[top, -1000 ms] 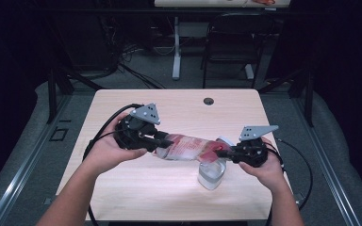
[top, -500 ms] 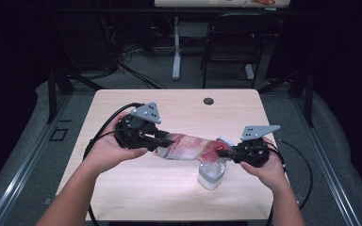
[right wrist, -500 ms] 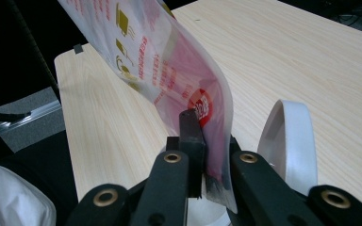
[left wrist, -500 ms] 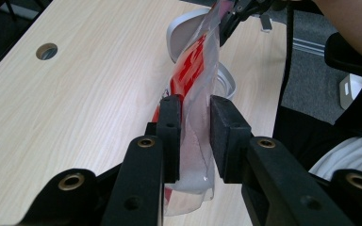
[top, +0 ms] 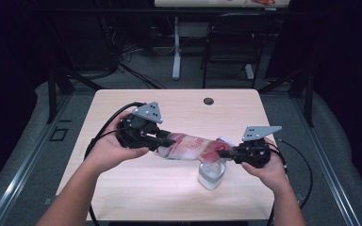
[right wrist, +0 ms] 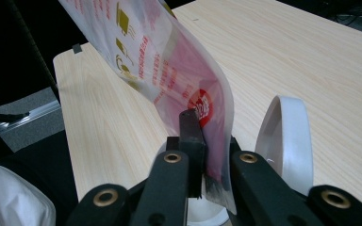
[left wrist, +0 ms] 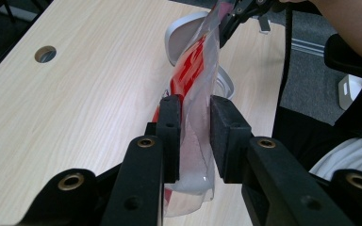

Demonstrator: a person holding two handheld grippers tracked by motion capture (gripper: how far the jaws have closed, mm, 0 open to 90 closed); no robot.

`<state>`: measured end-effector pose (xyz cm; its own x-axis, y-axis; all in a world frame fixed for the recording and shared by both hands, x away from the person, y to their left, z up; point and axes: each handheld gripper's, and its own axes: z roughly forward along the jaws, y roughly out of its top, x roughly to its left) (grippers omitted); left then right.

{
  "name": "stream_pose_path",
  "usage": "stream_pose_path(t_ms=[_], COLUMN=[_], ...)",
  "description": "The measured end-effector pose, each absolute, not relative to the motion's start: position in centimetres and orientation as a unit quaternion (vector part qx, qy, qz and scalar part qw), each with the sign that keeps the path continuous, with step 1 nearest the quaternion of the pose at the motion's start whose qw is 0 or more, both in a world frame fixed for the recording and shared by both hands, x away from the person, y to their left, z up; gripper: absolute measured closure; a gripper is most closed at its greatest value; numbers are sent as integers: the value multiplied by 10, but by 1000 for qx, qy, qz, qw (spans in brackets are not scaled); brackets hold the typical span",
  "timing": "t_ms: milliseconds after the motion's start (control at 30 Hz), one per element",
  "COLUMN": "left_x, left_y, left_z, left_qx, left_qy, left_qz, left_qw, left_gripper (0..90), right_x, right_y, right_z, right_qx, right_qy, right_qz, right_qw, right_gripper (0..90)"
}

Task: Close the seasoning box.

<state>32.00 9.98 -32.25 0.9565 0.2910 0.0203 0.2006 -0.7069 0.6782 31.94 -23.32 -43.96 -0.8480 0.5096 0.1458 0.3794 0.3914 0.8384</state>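
Red-printed plastic pouch [top: 193, 147], writing unreadable, clamped by both hand-held grippers, left [top: 169, 141] and right [top: 226, 153].

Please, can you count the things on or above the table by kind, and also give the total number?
Grippers: 2, the left gripper and the right gripper
Red and clear plastic pouch, held between both grippers: 1
White translucent container on the table: 1
Total: 4
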Motion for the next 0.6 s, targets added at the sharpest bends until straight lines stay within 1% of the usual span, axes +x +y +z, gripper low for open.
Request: stream_pose_path(t_ms=[600], left_x=[321], left_y=[97], left_z=[-324], left_qx=[922], left_qy=[128], left_qz=[58], left_qw=[361], left_gripper=[749], right_x=[316], right_y=[-236], right_z=[-441], right_qx=[272], right_qy=[834], right_qz=[476], right_qw=[70], right_gripper=[880])
